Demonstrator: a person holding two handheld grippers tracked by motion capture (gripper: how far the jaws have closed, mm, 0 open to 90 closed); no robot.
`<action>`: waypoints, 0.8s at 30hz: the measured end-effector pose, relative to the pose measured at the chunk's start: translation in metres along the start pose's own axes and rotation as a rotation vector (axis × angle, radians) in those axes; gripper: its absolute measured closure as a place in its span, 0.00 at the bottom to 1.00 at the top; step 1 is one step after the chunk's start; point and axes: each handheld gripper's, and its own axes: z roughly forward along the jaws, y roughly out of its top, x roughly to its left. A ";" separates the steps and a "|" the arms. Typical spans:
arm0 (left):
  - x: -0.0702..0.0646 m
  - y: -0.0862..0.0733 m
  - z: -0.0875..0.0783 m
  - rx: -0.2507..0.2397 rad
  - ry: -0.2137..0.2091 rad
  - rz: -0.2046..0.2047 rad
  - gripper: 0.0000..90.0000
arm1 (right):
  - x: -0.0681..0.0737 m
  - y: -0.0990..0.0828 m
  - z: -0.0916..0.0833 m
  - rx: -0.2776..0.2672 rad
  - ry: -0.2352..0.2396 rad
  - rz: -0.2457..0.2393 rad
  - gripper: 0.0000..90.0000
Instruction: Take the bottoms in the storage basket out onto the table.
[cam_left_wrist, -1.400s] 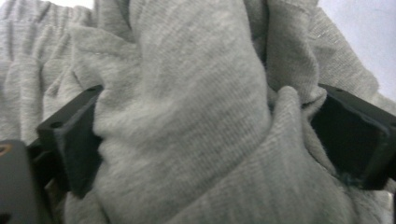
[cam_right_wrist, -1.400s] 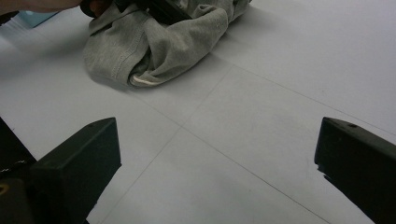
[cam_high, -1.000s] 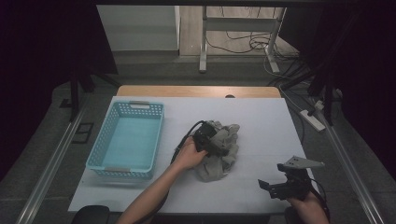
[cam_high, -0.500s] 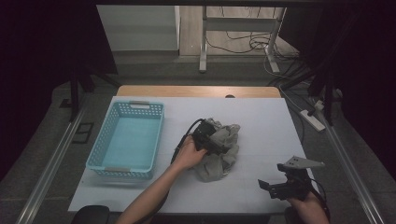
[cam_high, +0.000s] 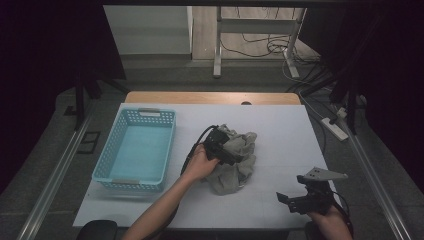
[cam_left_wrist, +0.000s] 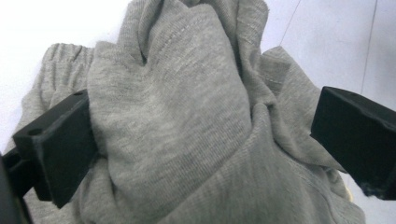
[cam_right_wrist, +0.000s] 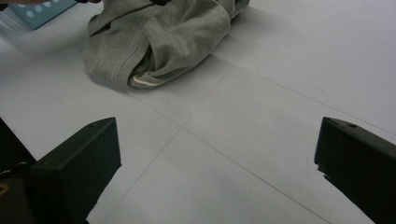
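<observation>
A grey garment (cam_high: 235, 157) lies crumpled near the middle of the white table (cam_high: 280, 125), just to the right of the blue basket (cam_high: 135, 150), which stands empty; in the right gripper view its hem and a pale band show at the near end of the heap (cam_right_wrist: 154, 46). The left gripper (cam_left_wrist: 205, 135) sits pressed into the heap, its jaws spread wide with a thick fold of knit bulging between them; one jaw touches the fabric, the other stands clear of it, so nothing is clamped yet. The step in hand looks like taking hold of the cloth, perhaps for the basket; to do it well, the jaws should close on the full fold rather than a loose edge, deep enough that the knit does not slide out on the lift. Bunched as it is, the garment points no clear way; its long axis seems to run from near-left to far-right. The right gripper (cam_high: 305, 200) hovers near the table's front right edge, well apart from the cloth, jaws wide and holding nothing.
</observation>
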 end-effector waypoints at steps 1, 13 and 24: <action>0.000 0.000 -0.001 0.000 0.004 0.003 0.00 | 0.000 0.000 0.000 0.000 0.000 -0.001 0.01; -0.001 0.000 -0.015 -0.023 0.014 0.007 0.00 | 0.000 0.000 0.000 0.002 -0.001 0.000 0.01; -0.002 0.000 -0.021 -0.039 -0.044 0.021 0.00 | 0.000 0.000 0.000 0.002 -0.001 0.000 0.01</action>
